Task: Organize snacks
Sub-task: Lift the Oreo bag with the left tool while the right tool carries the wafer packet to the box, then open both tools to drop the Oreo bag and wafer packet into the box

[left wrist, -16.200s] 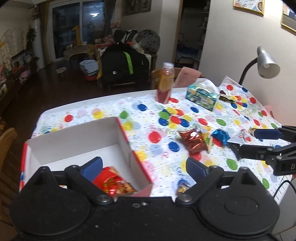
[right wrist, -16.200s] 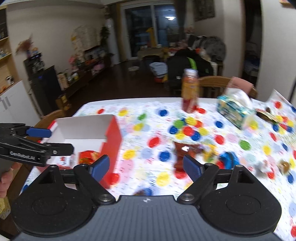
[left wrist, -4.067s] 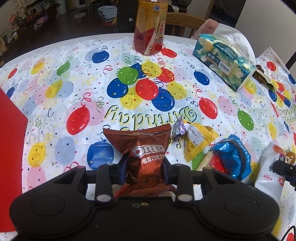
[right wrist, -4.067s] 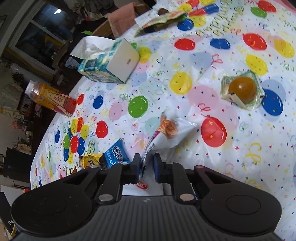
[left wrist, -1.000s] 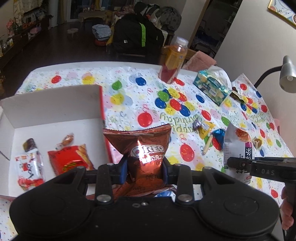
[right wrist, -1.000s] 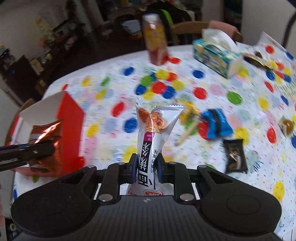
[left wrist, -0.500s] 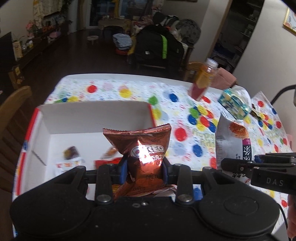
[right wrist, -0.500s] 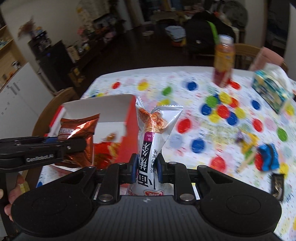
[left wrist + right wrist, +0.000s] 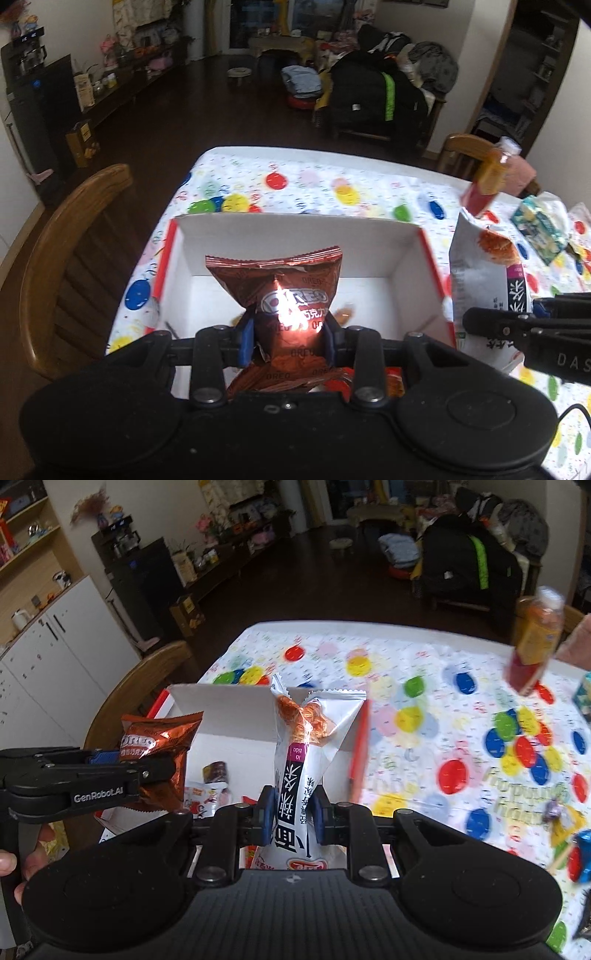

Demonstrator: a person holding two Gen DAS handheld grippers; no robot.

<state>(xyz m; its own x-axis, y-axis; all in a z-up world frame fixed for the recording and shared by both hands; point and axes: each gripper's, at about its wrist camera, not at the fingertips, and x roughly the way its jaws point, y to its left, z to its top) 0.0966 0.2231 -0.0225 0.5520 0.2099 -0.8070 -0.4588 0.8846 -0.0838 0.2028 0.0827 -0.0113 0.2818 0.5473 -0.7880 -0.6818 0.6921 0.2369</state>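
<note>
Left wrist view: the Oreo bag [image 9: 291, 295], copper-brown foil, sits at frame centre, pinched by the jaws of the left gripper [image 9: 288, 338], directly above the open white box [image 9: 288, 236] with red outer walls. Half a second ago the box lay lower and to the left behind the bag; now it fills the middle, so the bag has come over the drop zone. At the right edge of that frame the white snack pouch [image 9: 480, 280] stands beside the box's right wall, clamped by the right gripper [image 9: 290, 814], whose jaws press on its lower half. In the right wrist view, small packets [image 9: 208, 788] already lie on the box floor at lower left. Loose snacks [image 9: 569, 834] remain on the balloon-print tabletop [image 9: 424, 709] at the right edge. Both carried bags look ready for release into the box, the Oreo one first.
</note>
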